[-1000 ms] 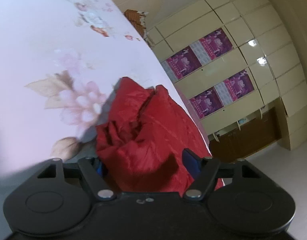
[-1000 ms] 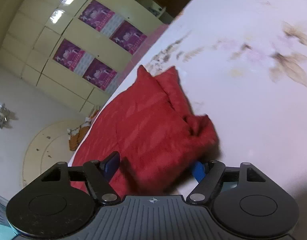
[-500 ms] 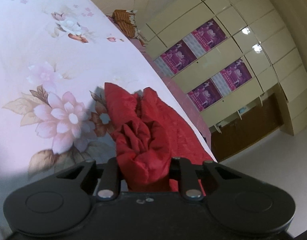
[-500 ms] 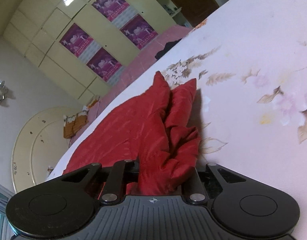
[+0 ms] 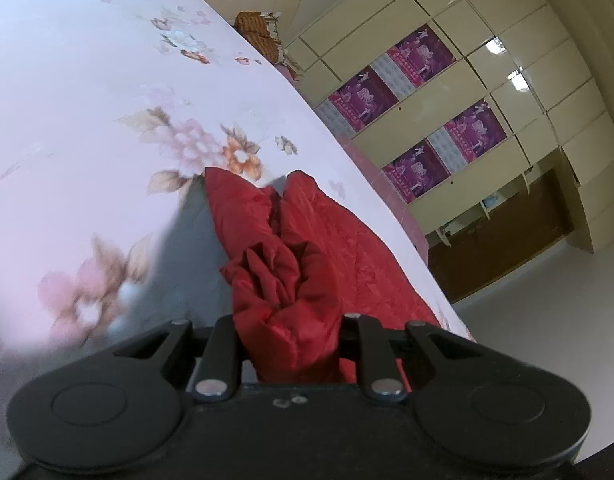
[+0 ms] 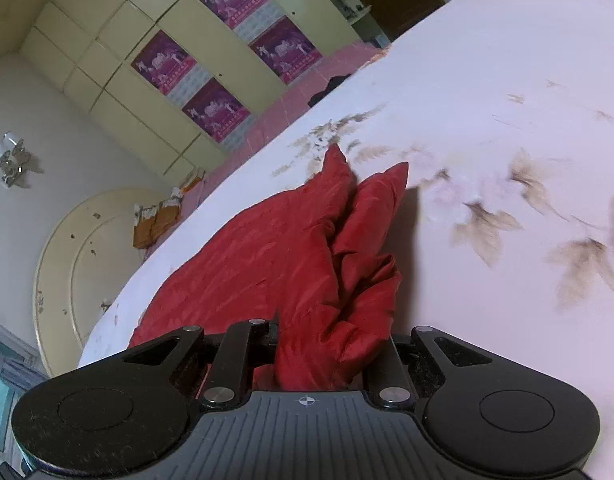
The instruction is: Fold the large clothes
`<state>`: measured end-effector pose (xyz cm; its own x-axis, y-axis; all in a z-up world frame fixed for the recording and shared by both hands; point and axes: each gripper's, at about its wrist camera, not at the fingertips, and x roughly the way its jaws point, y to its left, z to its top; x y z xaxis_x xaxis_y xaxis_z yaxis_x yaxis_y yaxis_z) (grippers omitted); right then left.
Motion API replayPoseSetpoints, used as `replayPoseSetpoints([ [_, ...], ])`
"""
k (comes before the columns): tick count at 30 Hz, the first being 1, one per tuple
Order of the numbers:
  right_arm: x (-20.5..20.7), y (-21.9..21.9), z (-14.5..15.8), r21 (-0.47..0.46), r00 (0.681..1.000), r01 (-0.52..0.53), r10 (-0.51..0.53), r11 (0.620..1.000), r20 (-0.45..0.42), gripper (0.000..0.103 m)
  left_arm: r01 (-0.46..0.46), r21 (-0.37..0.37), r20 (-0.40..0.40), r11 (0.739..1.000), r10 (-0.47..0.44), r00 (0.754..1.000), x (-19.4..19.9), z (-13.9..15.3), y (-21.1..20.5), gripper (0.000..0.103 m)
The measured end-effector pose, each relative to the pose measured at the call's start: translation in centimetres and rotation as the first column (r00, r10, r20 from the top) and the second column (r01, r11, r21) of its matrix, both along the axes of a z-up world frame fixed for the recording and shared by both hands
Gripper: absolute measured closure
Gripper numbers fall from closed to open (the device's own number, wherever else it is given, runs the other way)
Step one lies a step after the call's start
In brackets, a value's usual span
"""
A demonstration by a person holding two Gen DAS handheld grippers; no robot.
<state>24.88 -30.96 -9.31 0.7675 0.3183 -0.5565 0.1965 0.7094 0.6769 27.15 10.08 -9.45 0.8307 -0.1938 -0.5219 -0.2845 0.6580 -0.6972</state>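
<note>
A red quilted garment (image 5: 347,256) lies on a bed with a pale floral sheet (image 5: 87,100). In the left wrist view my left gripper (image 5: 289,340) is shut on a bunched fold of the red garment, which bulges up between its black arms. The right wrist view shows the same red garment (image 6: 267,256) spread toward the bed's edge, with my right gripper (image 6: 329,354) shut on another gathered corner of it. Both pinched parts are lifted off the floral sheet (image 6: 487,120). Two pointed red corners stick up beyond each grip. The fingertips are hidden by cloth.
Cream cupboards with purple posters (image 5: 419,92) stand past the bed. A curved cream headboard (image 6: 79,264) rises at the bed's end in the right wrist view. Brown woven boxes (image 5: 259,36) sit beside it. A dark item (image 6: 327,88) lies at the bed's far edge.
Both grippers went from open around the red cloth to shut on it. Since then both have lifted and pulled the gathered cloth across the sheet.
</note>
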Motion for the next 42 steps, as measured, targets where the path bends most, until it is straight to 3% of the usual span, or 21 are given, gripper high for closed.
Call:
replayPoseSetpoints([
  [17, -7.8, -2.0, -0.5, 0.026, 0.999, -0.047, 0.048, 0.999, -0.017, 0.086, -0.029, 0.012, -0.01, 1.0, 0.029, 1.0, -8.3, -0.4, -1.3, 0.084],
  [26, -8.1, -2.7, -3.7, 0.066, 0.995, -0.048, 0.053, 0.997, -0.079, 0.086, -0.011, 0.077, -0.075, 0.997, 0.016, 0.997, -8.0, -2.4, -1.7, 0.08],
  [33, -8.4, -3.5, -4.1, 0.096, 0.996, -0.046, 0.052, 0.994, -0.067, 0.083, 0.008, 0.055, -0.067, 0.998, -0.005, 0.998, -8.3, -3.0, -1.0, 0.071],
  [36, -9.3, -4.7, -4.2, 0.138, 0.997, -0.029, 0.039, 0.99, -0.071, 0.069, -0.001, -0.031, -0.055, 1.0, -0.001, 0.998, -9.1, -3.3, 0.4, 0.062],
  [38, -10.6, -5.8, -3.4, 0.103, 0.997, 0.007, 0.0, 0.995, -0.071, 0.043, -0.02, -0.045, -0.057, 0.999, 0.017, 0.998, -10.4, -2.9, 1.2, 0.052],
  [40, -12.4, -6.8, -2.1, 0.028, 0.997, 0.052, -0.05, 0.998, -0.051, 0.023, -0.062, 0.005, -0.053, 0.998, 0.062, 0.997, -12.3, -2.0, 1.8, 0.045],
  [41, -13.4, -7.4, -1.4, -0.015, 0.995, 0.087, -0.087, 0.996, -0.043, 0.023, -0.104, 0.057, -0.056, 0.993, 0.107, 0.993, -13.6, -1.4, 2.2, 0.047],
  [42, -14.5, -8.2, -0.8, -0.033, 0.992, 0.122, -0.123, 0.992, -0.034, 0.023, -0.145, 0.101, -0.051, 0.984, 0.151, 0.987, -14.9, -0.7, 2.5, 0.056],
])
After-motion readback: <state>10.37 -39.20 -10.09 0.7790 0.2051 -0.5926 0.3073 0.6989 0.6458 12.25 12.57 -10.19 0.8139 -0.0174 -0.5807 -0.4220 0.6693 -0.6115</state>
